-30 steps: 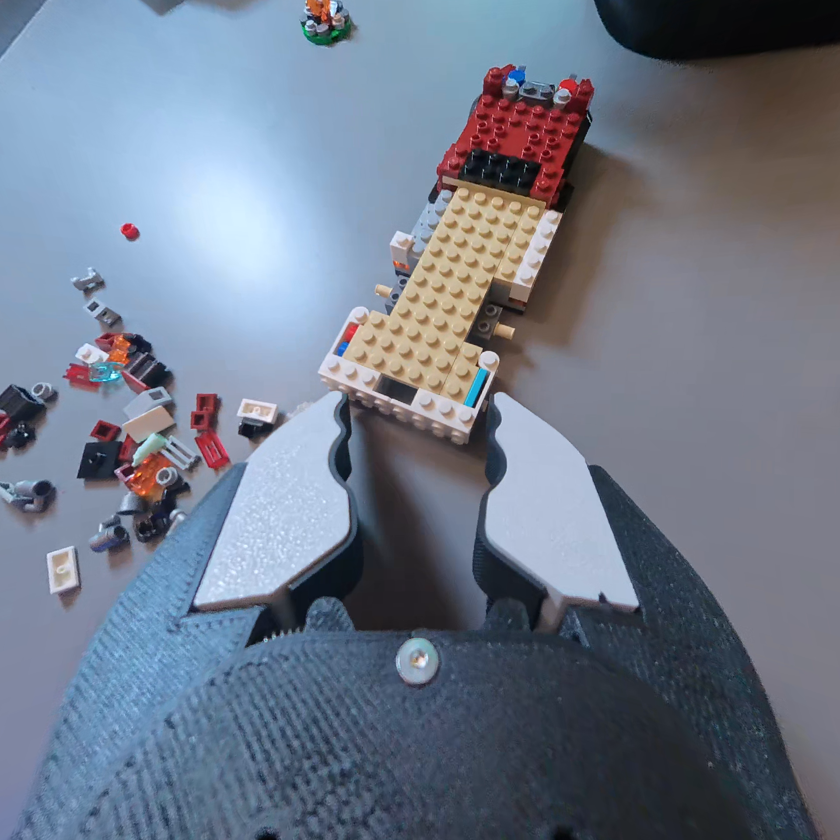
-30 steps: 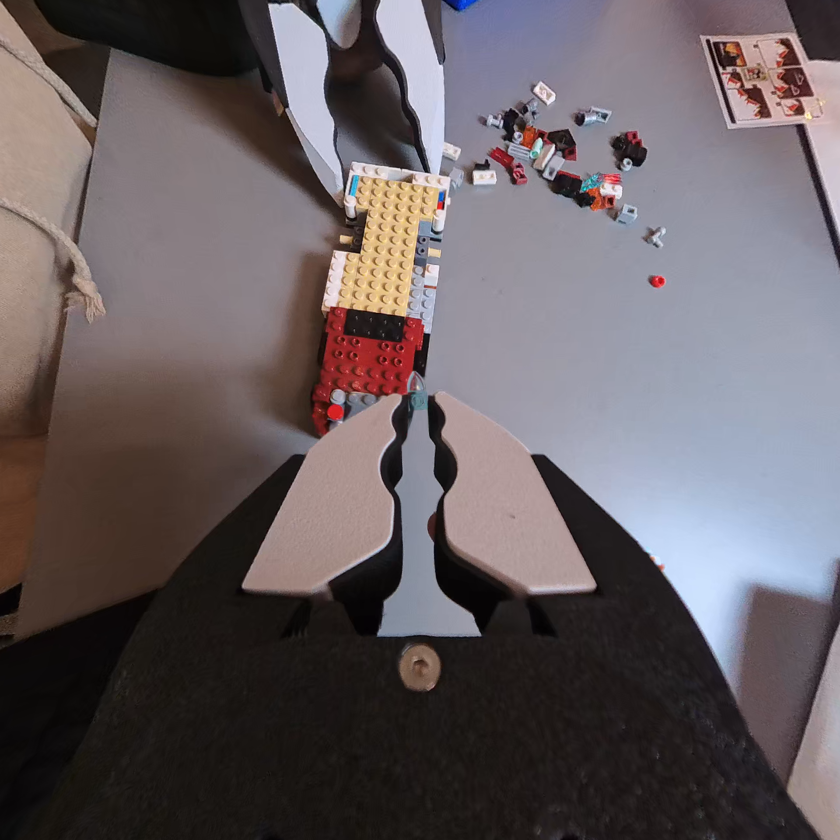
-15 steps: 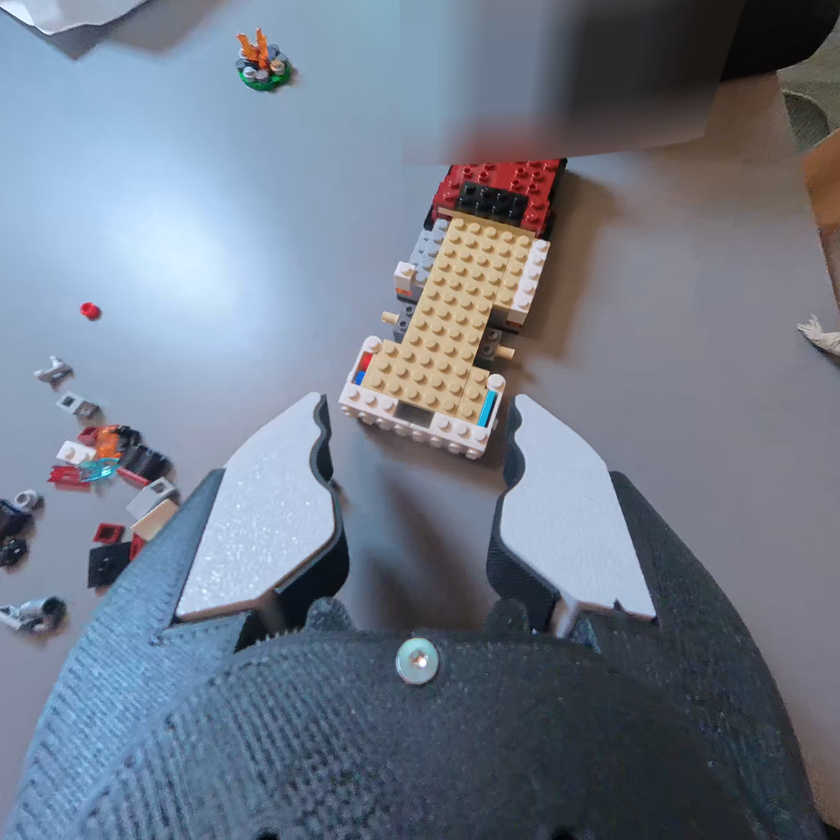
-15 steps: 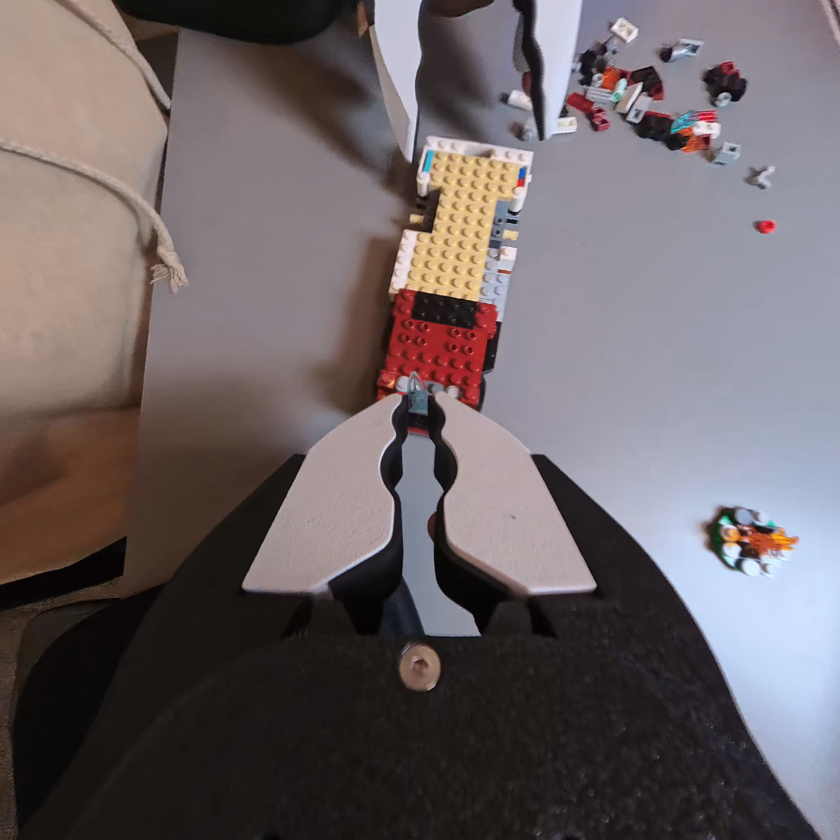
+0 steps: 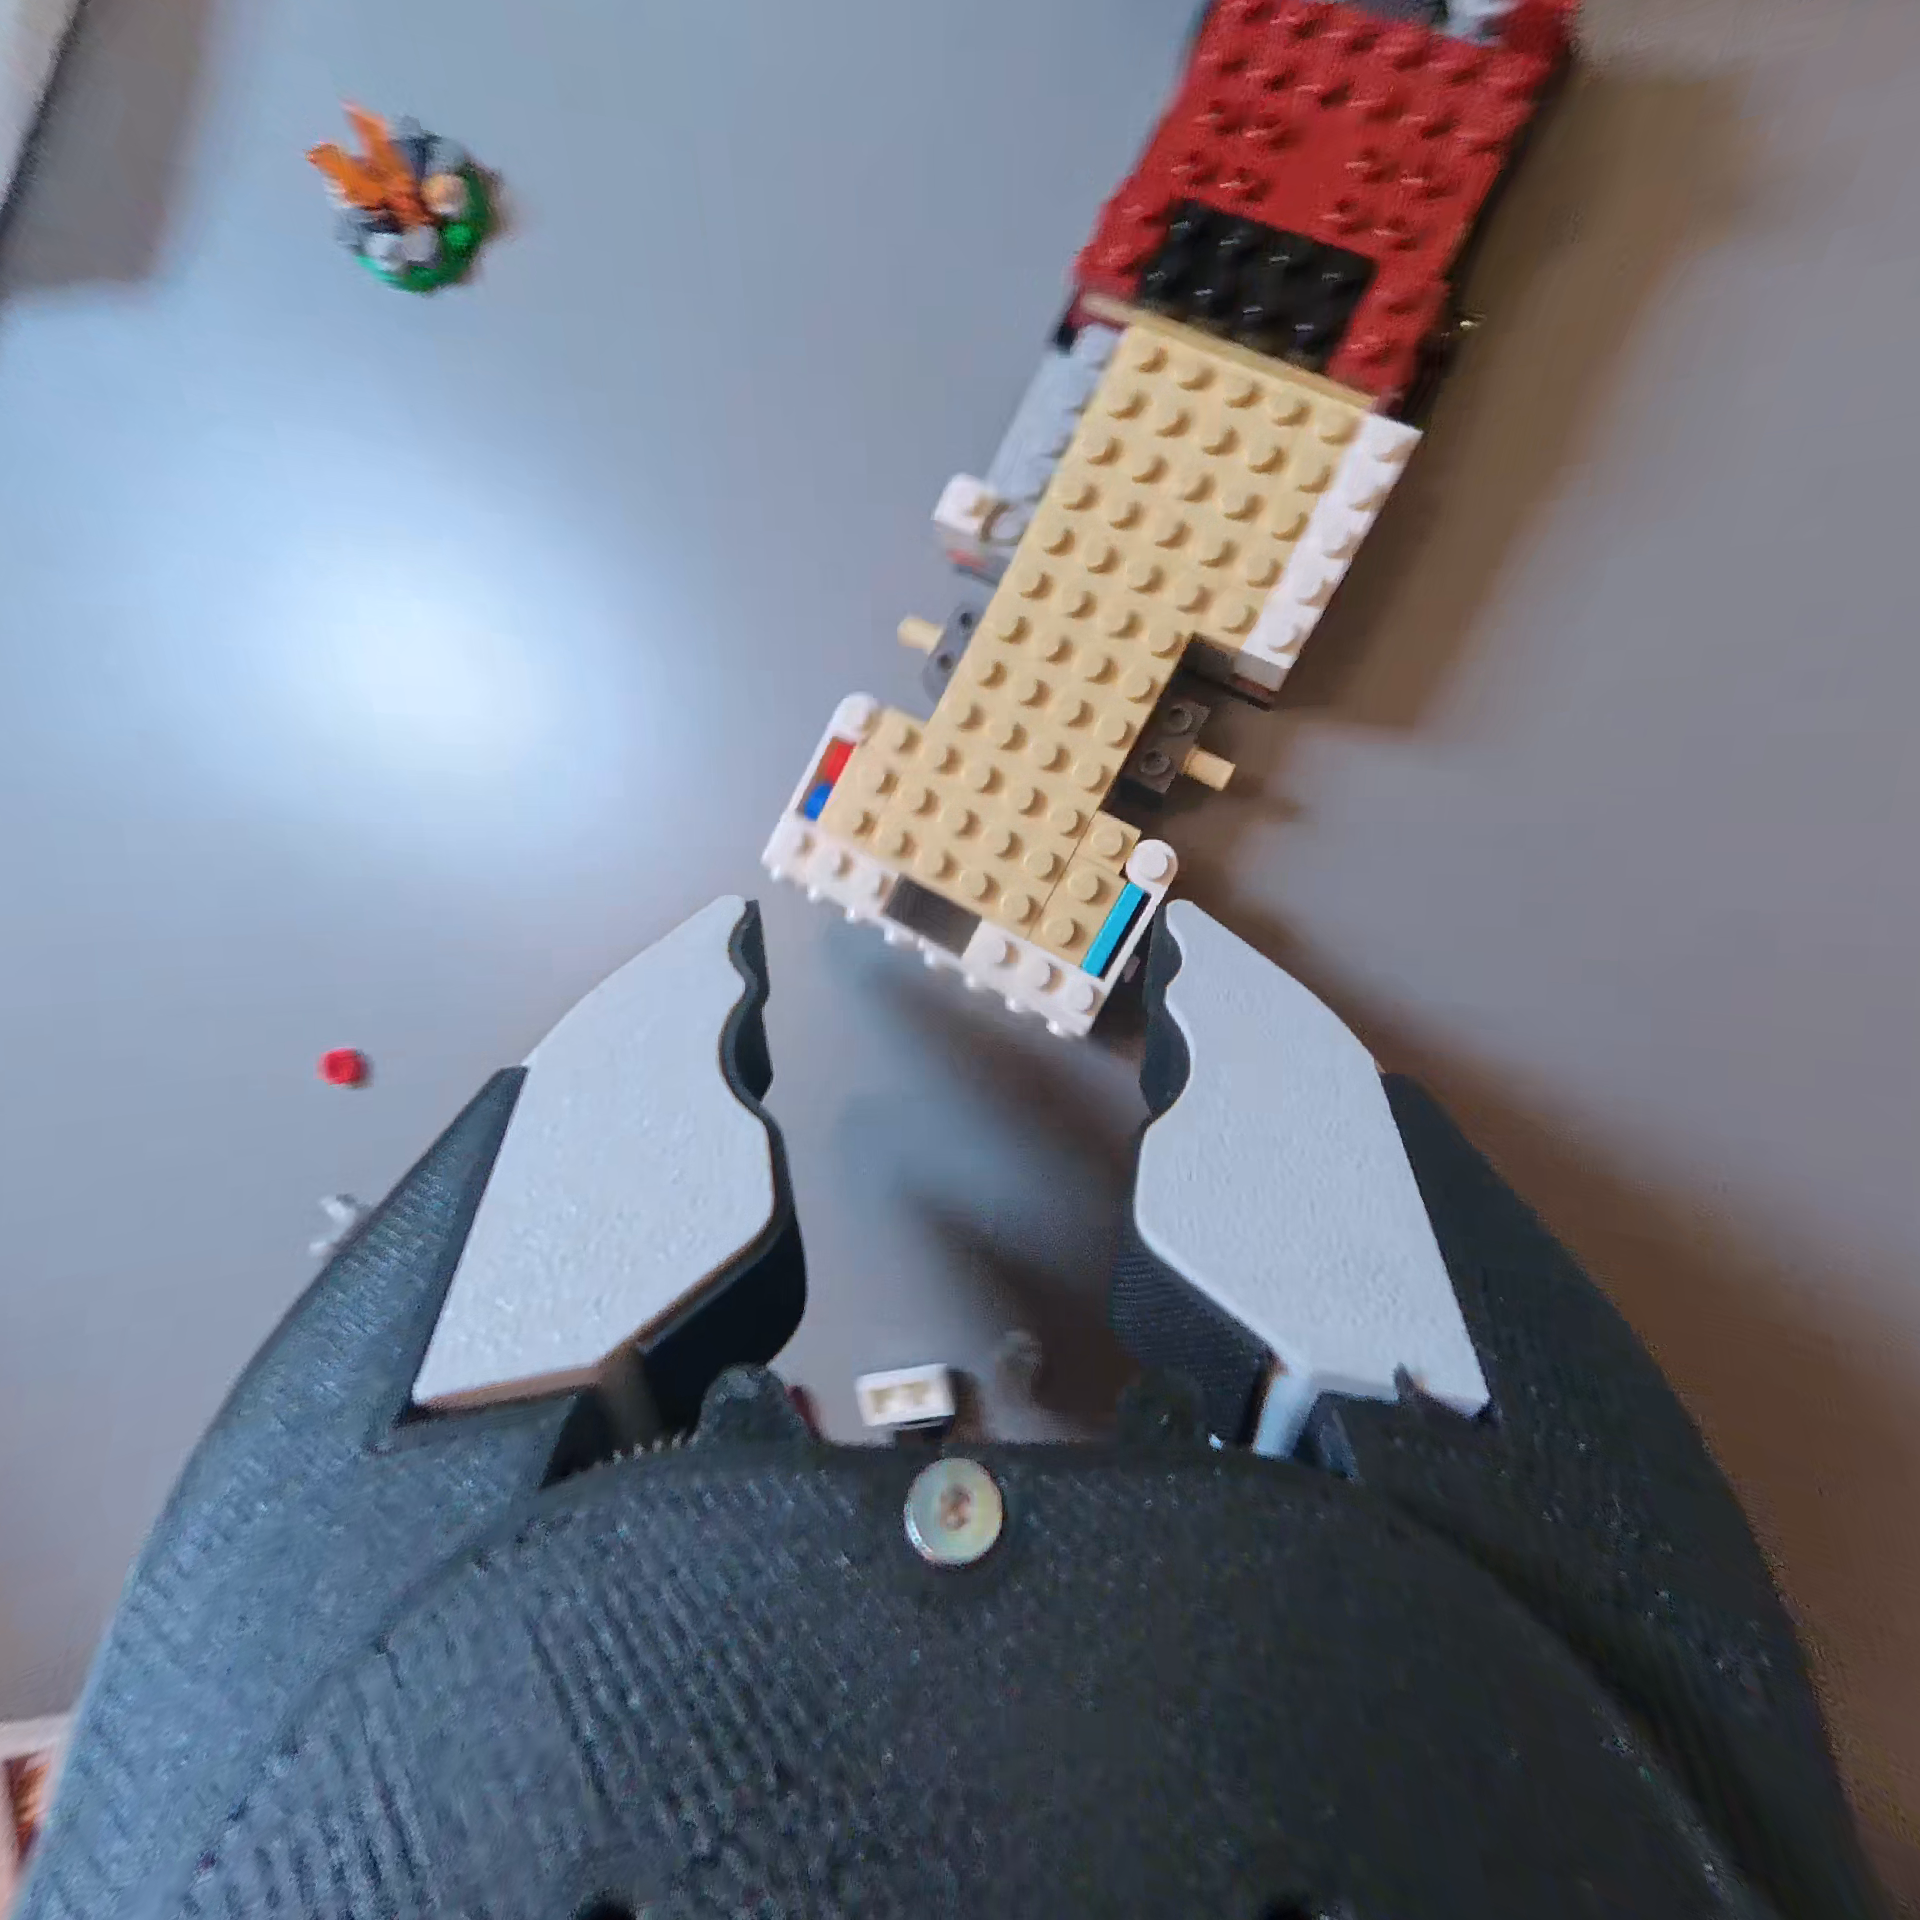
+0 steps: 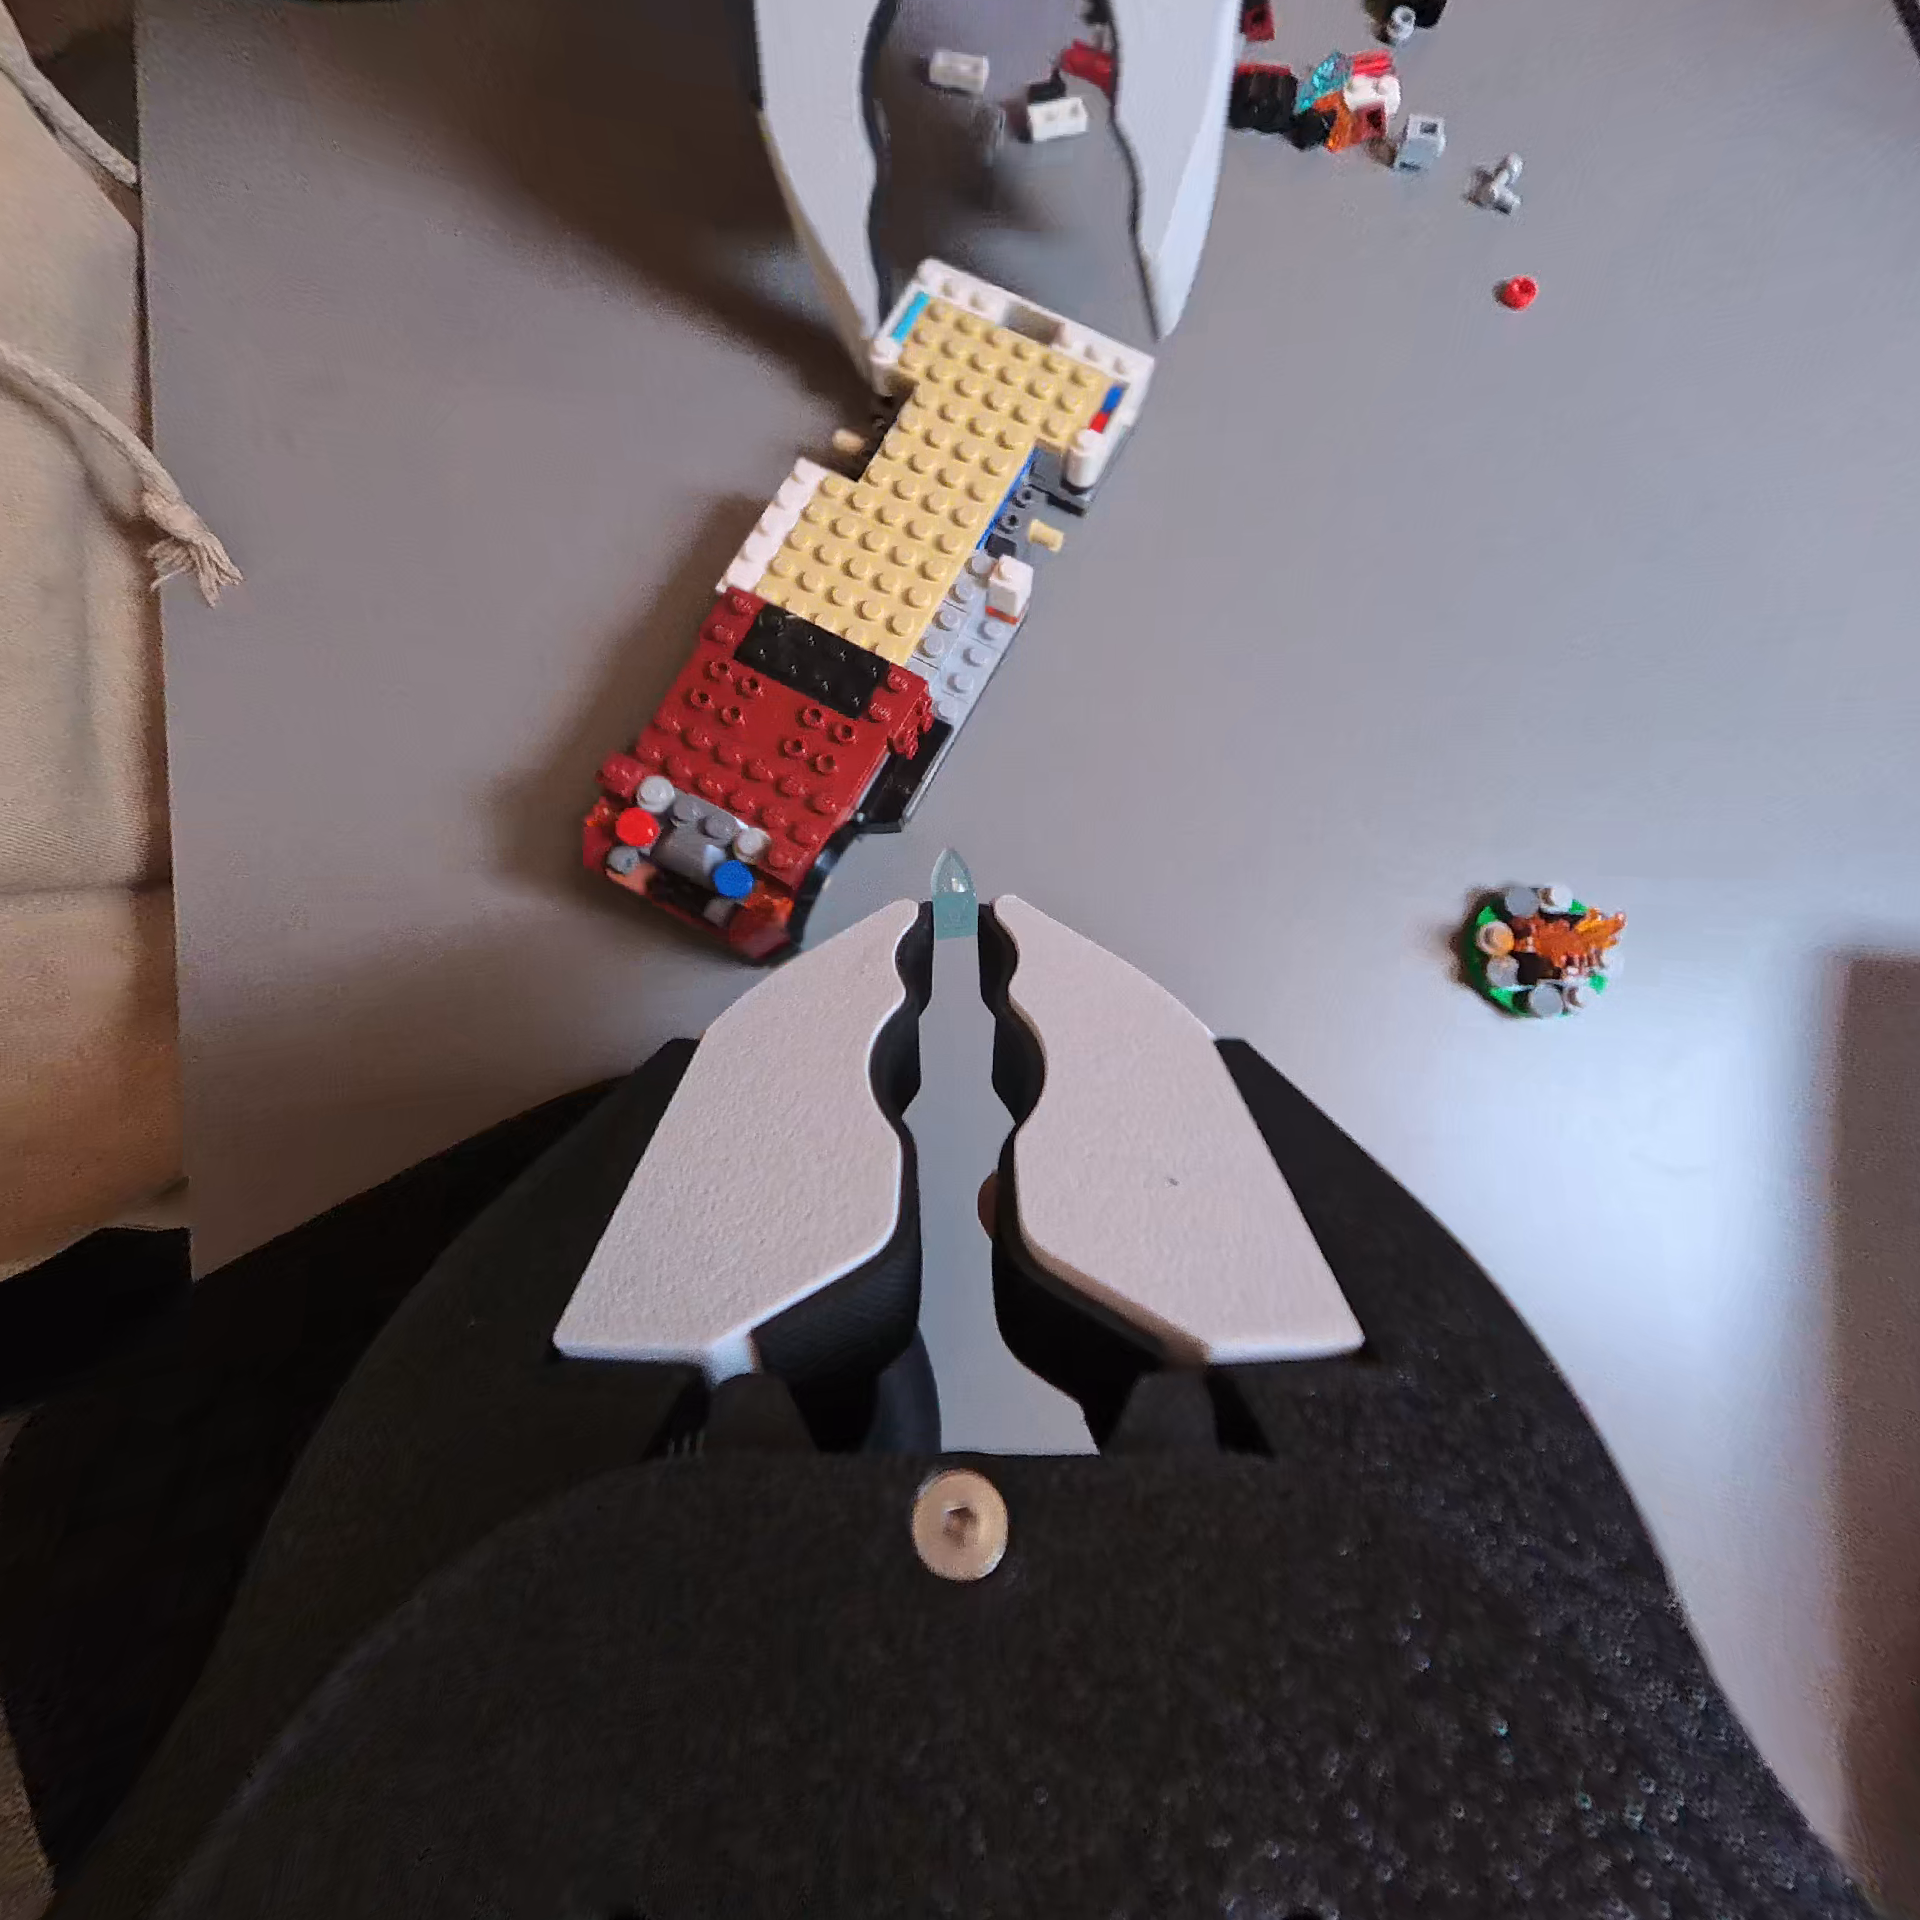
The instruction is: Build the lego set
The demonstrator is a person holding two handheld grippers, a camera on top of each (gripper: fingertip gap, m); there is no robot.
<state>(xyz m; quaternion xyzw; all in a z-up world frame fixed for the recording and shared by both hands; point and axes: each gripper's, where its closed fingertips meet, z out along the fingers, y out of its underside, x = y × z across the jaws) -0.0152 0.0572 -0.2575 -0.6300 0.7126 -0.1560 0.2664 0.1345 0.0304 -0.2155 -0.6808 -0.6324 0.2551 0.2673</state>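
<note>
A long brick vehicle (image 5: pixel 1122 623) with a tan deck, white rim and dark red front lies slantwise on the grey table (image 5: pixel 416 675). My left gripper (image 5: pixel 956 914) is open at its white rear end. The right fingertip (image 5: pixel 1174 935) sits against the rear corner by a light-blue strip, and the left fingertip stands clear. In the right wrist view the vehicle (image 6: pixel 914 520) has my left gripper (image 6: pixel 1013 332) at its far end. My right gripper (image 6: pixel 956 914) is shut on a small clear pale-blue pointed piece (image 6: pixel 953 894), just off the red front.
A small round green build with an orange flame (image 6: pixel 1538 951) stands right of my right gripper. Loose small bricks (image 6: pixel 1330 94) and a red stud (image 6: pixel 1517 293) lie at the far right. A white brick (image 5: pixel 904 1392) lies under my left gripper. Beige cloth with a cord (image 6: pixel 62 520) borders the table's left edge. My right tips are about 25 cm from the white brick (image 5: pixel 904 1392), my left tips only 9 cm. The right camera catches it too, in the right wrist view (image 6: pixel 1055 122).
My left gripper opened wider. The vehicle turned from straight to slanted on the table. My right gripper drew back off the red front, still shut on the clear piece.
</note>
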